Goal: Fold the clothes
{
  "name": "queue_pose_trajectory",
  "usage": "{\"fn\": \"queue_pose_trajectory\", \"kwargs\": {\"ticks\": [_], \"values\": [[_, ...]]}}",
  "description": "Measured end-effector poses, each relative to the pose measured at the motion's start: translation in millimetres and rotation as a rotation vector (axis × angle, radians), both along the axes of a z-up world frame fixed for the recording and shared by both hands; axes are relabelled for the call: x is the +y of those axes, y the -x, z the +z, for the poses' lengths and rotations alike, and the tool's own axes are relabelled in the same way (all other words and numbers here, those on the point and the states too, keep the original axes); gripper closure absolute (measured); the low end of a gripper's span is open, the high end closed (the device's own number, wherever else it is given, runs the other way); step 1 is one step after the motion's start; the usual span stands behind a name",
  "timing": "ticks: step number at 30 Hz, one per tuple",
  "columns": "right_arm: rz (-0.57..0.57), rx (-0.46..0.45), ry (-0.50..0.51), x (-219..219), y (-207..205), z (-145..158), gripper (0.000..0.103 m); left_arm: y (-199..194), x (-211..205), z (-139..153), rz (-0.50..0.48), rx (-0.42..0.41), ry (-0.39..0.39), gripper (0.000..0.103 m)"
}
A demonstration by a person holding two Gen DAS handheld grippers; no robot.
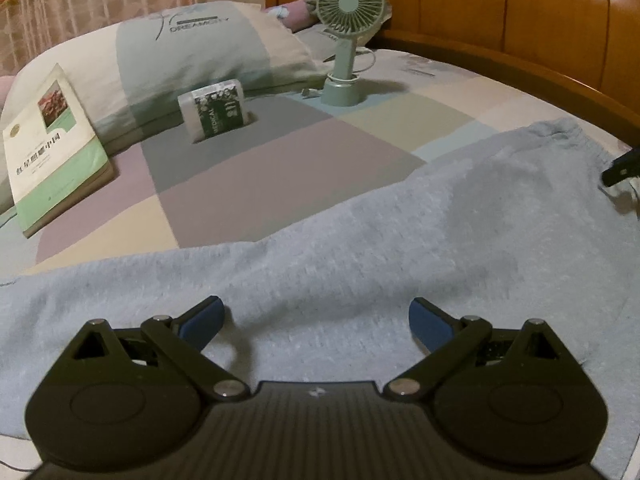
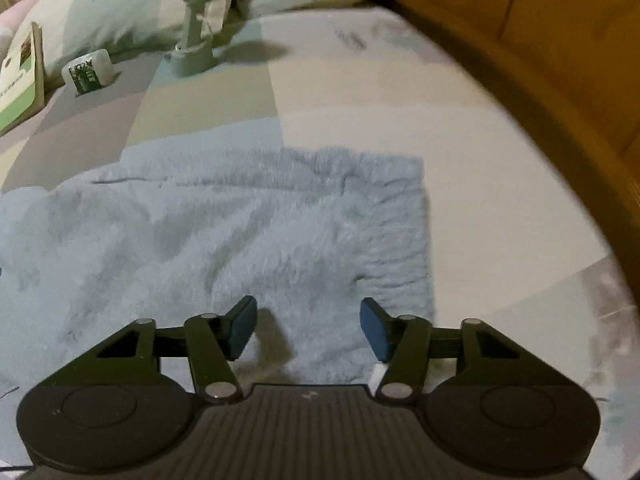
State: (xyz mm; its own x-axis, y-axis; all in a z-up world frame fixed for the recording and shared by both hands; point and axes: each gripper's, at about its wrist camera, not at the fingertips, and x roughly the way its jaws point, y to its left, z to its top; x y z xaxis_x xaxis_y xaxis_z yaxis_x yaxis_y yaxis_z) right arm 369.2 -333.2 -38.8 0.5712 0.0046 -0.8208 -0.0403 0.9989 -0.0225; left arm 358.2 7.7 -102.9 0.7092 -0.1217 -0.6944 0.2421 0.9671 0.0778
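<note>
Fluffy blue garment [image 2: 248, 240] lies mid-frame on the bed [image 2: 480, 140], soft, light, floppy; both the left claw [image 1: 316, 320] and right claw [image 2: 308, 326] hang apart, empty, so pinch near-edge corners.

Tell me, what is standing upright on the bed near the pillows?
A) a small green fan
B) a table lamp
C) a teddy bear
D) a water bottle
A: a small green fan stands on its round base on the patchwork bedsheet, beside the pillow and beyond the fluffy blue garment.
</note>
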Motion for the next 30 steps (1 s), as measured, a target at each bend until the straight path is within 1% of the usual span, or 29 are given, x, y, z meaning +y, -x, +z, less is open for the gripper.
{"fn": "queue_pose_trajectory", "kwargs": {"ticks": [1, 4, 6, 8, 11, 13, 14, 16, 17, 19, 20, 21, 22, 25, 27, 30], "values": [[0.004, -0.02, 0.011, 5, 10, 7, 0.028, 0, 1, 1, -0.006, 0.001, 0.009, 0.004], [-0.027, -0.038, -0.006, 14, 44, 18, 0.027, 2, -1, 2, -0.019, -0.004, 0.018, 0.004], [-0.062, -0.033, -0.024, 17, 66, 16, 0.025, 4, -2, 3, -0.032, -0.006, 0.025, 0.004], [-0.085, -0.019, -0.04, 18, 92, 8, 0.025, 5, -4, 5, -0.045, -0.009, 0.034, 0.004], [-0.174, 0.03, -0.039, 2, 117, -15, 0.025, 7, -7, 6, -0.057, -0.012, 0.04, 0.004], [-0.225, 0.039, -0.019, -16, 130, -28, 0.025, 8, -8, 6, -0.061, -0.013, 0.037, 0.004], [-0.25, 0.043, -0.008, -26, 137, -34, 0.028, 8, -9, 6, -0.062, -0.014, 0.035, 0.004], [-0.267, 0.001, -0.047, -37, 147, -33, 0.036, 9, -9, 7, -0.063, -0.018, 0.032, 0.004], [-0.277, 0.006, -0.035, -35, 147, -31, 0.038, 9, -8, 7, -0.063, -0.018, 0.034, 0.004], [-0.296, 0.027, 0.012, -27, 141, -26, 0.037, 8, -7, 7, -0.063, -0.014, 0.037, 0.004], [-0.304, 0.039, 0.046, -20, 137, -25, 0.034, 8, -7, 7, -0.063, -0.014, 0.035, 0.004], [-0.301, 0.029, 0.06, -11, 135, -19, 0.028, 8, -7, 8, -0.064, -0.015, 0.036, 0.004], [-0.296, 0.017, 0.072, -1, 133, -14, 0.027, 8, -7, 9, -0.066, -0.017, 0.039, 0.004], [-0.228, -0.06, 0.042, 30, 132, 4, 0.021, 9, -4, 12, -0.068, -0.023, 0.048, 0.004], [-0.164, -0.096, 0.018, 54, 126, 14, 0.018, 10, -1, 15, -0.06, -0.032, 0.046, 0.004], [-0.031, -0.122, 0.003, 100, 100, 17, 0.017, 12, 7, 22, -0.035, -0.057, 0.026, 0.004]]}}
